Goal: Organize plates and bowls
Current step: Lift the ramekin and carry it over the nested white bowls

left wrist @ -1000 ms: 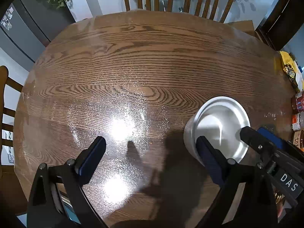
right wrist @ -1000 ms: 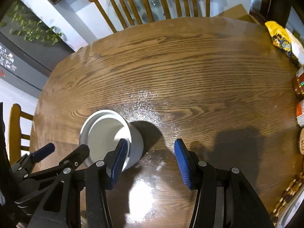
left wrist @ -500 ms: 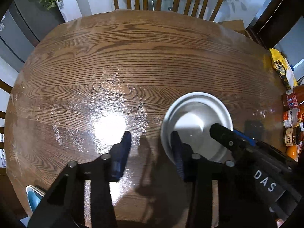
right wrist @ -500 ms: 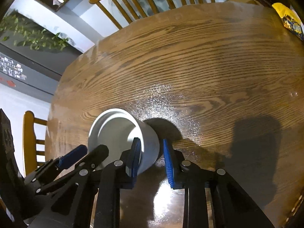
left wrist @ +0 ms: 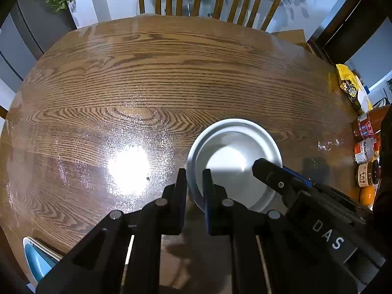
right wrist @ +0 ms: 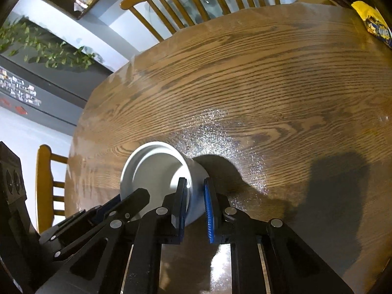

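Both sets of jaws just closed on opposite walls of the white bowl (left wrist: 232, 156). Lift together, level and slow, off the desk (left wrist: 171, 73).

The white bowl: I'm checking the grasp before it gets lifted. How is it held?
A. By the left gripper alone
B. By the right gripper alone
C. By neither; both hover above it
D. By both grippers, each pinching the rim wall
D: the left gripper and the right gripper each have one finger inside and one outside the white bowl, on opposite sides of its rim.
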`<action>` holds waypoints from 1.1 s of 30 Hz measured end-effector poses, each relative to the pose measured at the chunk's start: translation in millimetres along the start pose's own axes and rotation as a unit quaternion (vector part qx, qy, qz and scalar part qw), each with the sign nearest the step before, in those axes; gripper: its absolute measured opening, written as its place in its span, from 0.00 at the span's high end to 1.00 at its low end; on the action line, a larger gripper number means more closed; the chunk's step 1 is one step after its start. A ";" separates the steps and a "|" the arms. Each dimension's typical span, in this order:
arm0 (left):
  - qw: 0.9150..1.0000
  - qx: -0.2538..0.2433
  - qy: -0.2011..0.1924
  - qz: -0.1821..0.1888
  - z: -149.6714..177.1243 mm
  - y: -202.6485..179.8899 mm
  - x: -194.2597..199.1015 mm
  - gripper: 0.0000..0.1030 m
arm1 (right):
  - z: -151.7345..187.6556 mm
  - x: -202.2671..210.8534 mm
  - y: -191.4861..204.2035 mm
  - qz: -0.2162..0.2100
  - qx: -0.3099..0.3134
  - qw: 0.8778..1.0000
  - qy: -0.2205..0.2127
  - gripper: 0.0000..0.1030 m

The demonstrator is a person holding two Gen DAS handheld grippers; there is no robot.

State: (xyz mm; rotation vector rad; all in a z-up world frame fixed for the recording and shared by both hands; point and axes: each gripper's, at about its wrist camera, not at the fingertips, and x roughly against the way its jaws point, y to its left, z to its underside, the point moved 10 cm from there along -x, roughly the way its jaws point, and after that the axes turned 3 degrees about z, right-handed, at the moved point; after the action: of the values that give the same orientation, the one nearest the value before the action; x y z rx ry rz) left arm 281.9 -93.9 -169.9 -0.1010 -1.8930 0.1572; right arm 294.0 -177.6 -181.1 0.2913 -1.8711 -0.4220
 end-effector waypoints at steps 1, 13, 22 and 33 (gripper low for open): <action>1.000 -0.004 -0.003 -0.003 0.5 -0.6 1.1 0.90 | 1.5 0.4 0.4 -0.001 0.001 1.000 0.000 0.85; 0.999 -0.021 -0.032 -0.005 2.3 -7.1 27.7 0.90 | 7.9 22.0 4.3 -0.011 0.003 1.000 -0.017 0.85; 0.998 -0.029 -0.050 0.001 7.8 -12.7 49.7 0.90 | 12.9 43.7 7.4 -0.007 0.006 0.999 -0.035 0.85; 0.993 -0.053 -0.104 0.000 22.3 -21.4 96.2 0.90 | 30.9 85.8 20.3 -0.015 0.019 0.997 -0.072 0.85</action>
State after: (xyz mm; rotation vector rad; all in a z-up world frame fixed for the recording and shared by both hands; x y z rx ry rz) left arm 230.0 -102.1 -83.6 -0.1624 -2.1104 0.0685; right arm 236.6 -189.1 -108.4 0.3222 -2.0198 -0.4388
